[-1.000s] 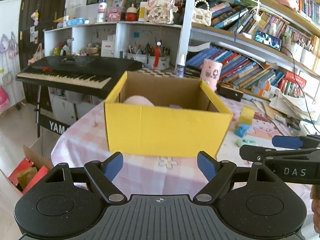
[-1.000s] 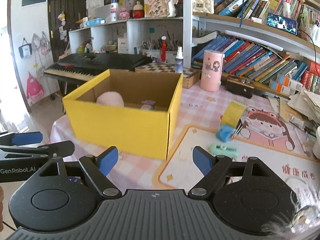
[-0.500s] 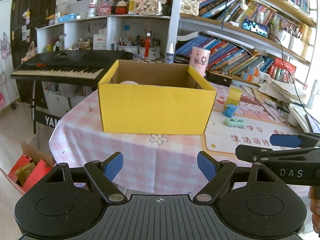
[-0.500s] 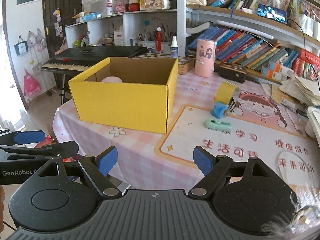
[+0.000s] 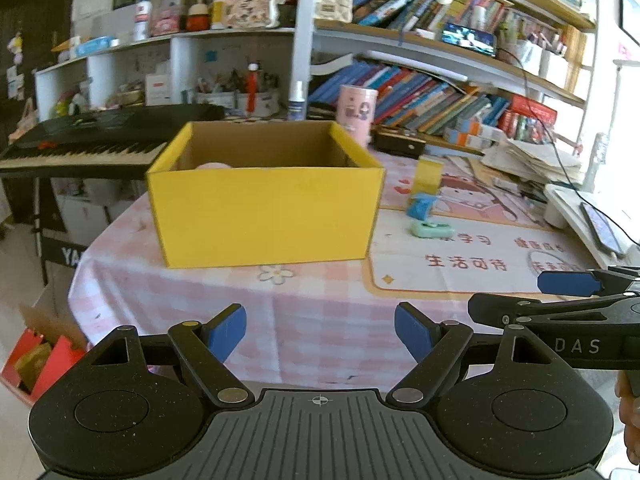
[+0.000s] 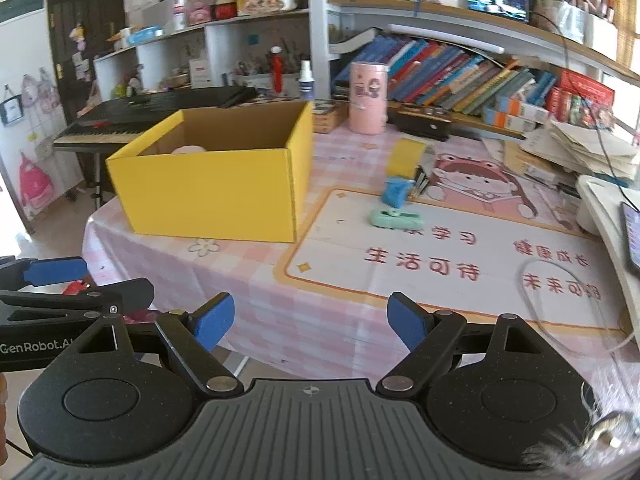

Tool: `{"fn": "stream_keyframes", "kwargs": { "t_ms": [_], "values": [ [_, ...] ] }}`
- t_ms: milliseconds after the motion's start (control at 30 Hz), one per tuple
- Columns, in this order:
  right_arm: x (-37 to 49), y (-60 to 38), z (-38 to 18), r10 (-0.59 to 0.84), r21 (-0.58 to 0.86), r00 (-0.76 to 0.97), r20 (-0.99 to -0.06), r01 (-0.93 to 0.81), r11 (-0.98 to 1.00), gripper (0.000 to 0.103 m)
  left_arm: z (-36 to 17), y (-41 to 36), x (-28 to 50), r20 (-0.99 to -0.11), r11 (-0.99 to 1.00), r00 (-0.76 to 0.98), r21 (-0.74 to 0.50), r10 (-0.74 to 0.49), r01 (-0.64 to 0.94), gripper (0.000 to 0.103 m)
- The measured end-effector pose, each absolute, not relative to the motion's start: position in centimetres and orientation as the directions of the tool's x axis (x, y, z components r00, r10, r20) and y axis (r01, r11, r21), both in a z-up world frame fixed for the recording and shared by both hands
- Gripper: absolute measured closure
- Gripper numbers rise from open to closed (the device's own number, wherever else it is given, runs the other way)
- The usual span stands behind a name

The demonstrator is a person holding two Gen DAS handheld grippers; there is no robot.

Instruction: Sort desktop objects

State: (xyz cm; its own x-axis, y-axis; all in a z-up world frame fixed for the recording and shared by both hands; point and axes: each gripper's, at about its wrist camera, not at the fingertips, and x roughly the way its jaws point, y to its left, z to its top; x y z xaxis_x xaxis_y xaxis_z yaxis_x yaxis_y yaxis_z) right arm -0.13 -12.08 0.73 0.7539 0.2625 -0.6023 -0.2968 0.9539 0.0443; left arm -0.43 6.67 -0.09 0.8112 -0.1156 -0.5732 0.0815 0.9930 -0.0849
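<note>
Both tools, left tool [image 5: 320,327] and right tool [image 6: 311,322], hang with fingers apart and empty off the worktop [image 6: 320,304] edge, facing the yellow box [image 5: 264,216].

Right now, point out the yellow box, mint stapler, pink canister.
yellow box [image 6: 208,196], right wrist view, front wall.
mint stapler [image 6: 396,219], right wrist view, body middle.
pink canister [image 6: 368,98], right wrist view, side face.

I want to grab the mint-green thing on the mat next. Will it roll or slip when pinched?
The mint-green object lies low and flat on the mat, so it probably won't roll. It looks like smooth hard plastic, likely light, so it may skid if nudged sideways.
</note>
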Motion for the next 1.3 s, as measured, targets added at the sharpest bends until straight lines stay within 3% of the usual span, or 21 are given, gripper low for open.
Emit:
{"fn": "stream_keyframes", "kwargs": {
  "t_ms": [1300],
  "values": [
    [8.3, -21.3, 0.2, 0.146, 0.03, 0.744, -0.652, -0.167, 0.986, 0.019, -0.8, -3.0, 8.3, -0.583, 0.97, 0.778, -0.091, -0.235, 0.225, 0.019]
  ]
}}
